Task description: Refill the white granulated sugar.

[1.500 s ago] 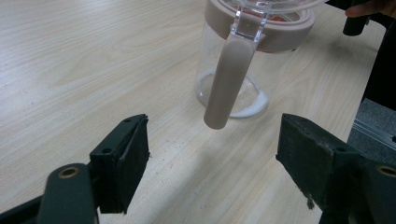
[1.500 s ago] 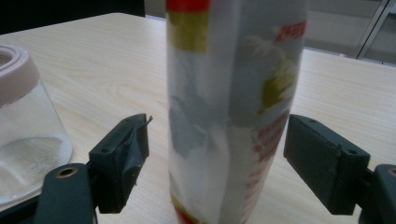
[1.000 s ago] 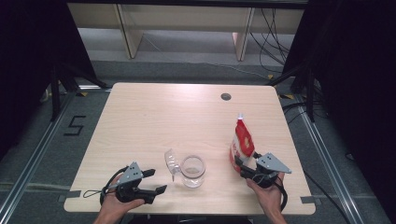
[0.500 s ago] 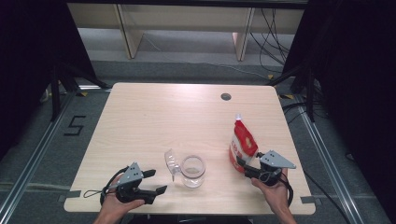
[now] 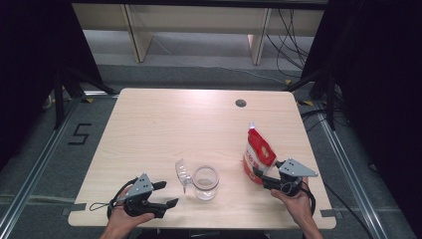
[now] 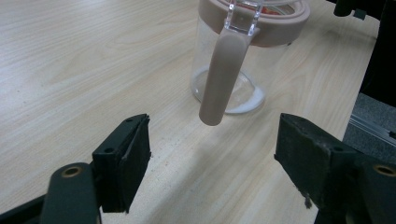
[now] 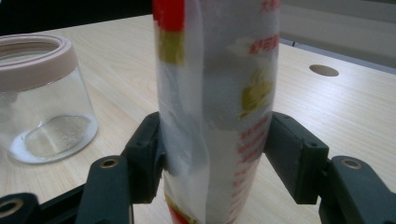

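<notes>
Right claw pinched the red-and-white bag, jaws pressed on both its sides; bag stood upright on the tabletop, near the right edge. Left claw rested spread, nothing between jaws, pointing at the glass jar just beside it.

In the right gripper view the red and white bag runs past the top and bottom edges, and its print is too blurred to read. In the left gripper view the glass jar loses its rim at the top edge.
</notes>
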Demonstrator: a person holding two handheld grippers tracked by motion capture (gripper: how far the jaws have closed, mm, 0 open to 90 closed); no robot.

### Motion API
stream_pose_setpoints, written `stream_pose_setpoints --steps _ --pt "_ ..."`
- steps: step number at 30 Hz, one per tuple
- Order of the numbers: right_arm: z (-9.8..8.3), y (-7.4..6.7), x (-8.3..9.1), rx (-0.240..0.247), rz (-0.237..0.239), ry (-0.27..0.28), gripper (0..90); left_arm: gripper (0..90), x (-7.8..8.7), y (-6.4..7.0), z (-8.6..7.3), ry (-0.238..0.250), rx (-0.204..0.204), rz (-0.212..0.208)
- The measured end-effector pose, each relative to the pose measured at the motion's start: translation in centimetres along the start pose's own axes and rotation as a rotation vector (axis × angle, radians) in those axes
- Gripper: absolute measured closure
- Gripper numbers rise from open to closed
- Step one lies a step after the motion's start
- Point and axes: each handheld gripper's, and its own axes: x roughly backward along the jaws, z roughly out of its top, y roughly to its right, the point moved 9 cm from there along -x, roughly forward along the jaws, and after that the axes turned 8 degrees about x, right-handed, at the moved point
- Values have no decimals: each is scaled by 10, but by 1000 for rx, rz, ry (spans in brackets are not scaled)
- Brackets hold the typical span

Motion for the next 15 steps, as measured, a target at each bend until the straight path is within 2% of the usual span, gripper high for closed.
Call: stream_pose_setpoints --steps 1,3,4,9,11,12,15 --pt "1 2 -1 17 3 16 416 259 0 0 0 -2 -6 1" --pt "1 2 -1 6 -6 21 417 259 0 -1 0 -1 -3 1" --pt "1 3 -1 26 16 18 417 259 0 0 0 0 0 0" --pt "0 3 0 13 13 10 419 259 0 0 0 1 -1 -1" --pt "0 2 1 14 -5 10 420 259 0 0 0 0 0 0" --pt "0 0 1 -5 -10 4 418 259 0 0 0 0 0 0" --pt "2 0 0 -35 -54 44 369 259 0 -1 -1 -10 -10 6"
